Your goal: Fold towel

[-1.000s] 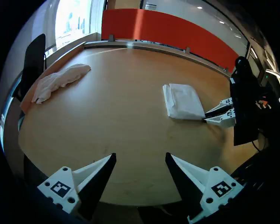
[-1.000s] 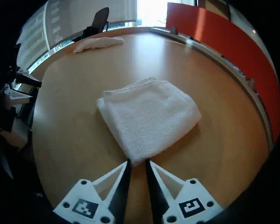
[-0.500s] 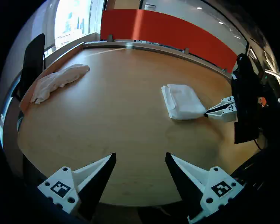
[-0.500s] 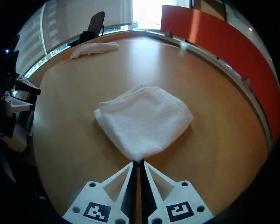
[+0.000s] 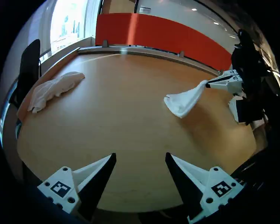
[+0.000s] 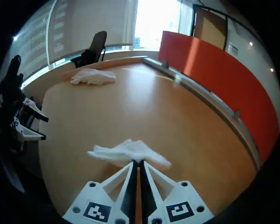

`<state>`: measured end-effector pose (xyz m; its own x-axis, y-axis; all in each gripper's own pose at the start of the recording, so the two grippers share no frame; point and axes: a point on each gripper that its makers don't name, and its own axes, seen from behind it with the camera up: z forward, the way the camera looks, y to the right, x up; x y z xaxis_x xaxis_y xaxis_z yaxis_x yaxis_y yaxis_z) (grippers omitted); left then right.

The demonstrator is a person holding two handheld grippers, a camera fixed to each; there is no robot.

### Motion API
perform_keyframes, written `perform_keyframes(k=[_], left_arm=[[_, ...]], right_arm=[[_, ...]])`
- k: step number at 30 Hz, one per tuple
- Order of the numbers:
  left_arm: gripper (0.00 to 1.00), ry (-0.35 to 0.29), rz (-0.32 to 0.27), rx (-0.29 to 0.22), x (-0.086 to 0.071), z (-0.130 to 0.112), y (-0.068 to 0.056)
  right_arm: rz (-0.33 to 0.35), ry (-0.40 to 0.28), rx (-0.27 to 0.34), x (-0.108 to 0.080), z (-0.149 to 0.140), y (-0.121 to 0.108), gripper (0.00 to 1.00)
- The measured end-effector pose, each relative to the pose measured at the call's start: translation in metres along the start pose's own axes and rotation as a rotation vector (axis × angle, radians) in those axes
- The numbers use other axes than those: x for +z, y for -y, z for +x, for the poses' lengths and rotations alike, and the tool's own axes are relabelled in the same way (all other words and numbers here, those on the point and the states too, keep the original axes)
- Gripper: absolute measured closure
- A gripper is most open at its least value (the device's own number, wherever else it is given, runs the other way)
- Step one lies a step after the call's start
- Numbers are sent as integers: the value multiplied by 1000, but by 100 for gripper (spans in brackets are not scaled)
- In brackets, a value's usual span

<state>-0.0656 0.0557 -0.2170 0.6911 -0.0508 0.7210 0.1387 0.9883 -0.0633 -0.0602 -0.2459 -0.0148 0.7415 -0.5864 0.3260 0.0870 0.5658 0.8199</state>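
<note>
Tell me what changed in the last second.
The right gripper closed on a corner of the folded white terry towel and lifted it from the wooden table. The left gripper stayed open; the crumpled white towel at the far edge stayed put.

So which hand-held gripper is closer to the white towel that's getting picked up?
Right. The right hand-held gripper is pinching the towel by its corner. The left hand-held gripper is open, well apart from it across the table.
</note>
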Motion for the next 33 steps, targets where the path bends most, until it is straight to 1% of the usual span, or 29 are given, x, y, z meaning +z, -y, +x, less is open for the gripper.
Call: perform_keyframes(k=[3, 6, 9, 12, 17, 21, 27, 33], left_arm=[[2, -9, -8, 10, 1, 7, -2], [2, -18, -16, 18, 1, 12, -5], [2, -25, -21, 21, 1, 16, -7], [2, -27, -27, 19, 2, 17, -10], [2, -26, -33, 20, 1, 17, -13], [2, -22, -38, 24, 1, 16, -16], [2, -17, -41, 27, 3, 18, -19], [2, -17, -38, 38, 5, 23, -21]], right_arm=[[-12, -23, -10, -12, 21, -10, 96], [-25, -33, -11, -24, 34, -20, 95], [-36, -42, -10, -35, 42, -30, 96], [-52, -42, -9, -45, 44, -42, 96], [-77, -32, -2, -62, 39, -64, 96], [-96, -21, 18, -77, 31, -84, 96], [-125, -11, 61, -100, 17, -116, 96], [-169, 9, 105, -127, -6, -155, 96]])
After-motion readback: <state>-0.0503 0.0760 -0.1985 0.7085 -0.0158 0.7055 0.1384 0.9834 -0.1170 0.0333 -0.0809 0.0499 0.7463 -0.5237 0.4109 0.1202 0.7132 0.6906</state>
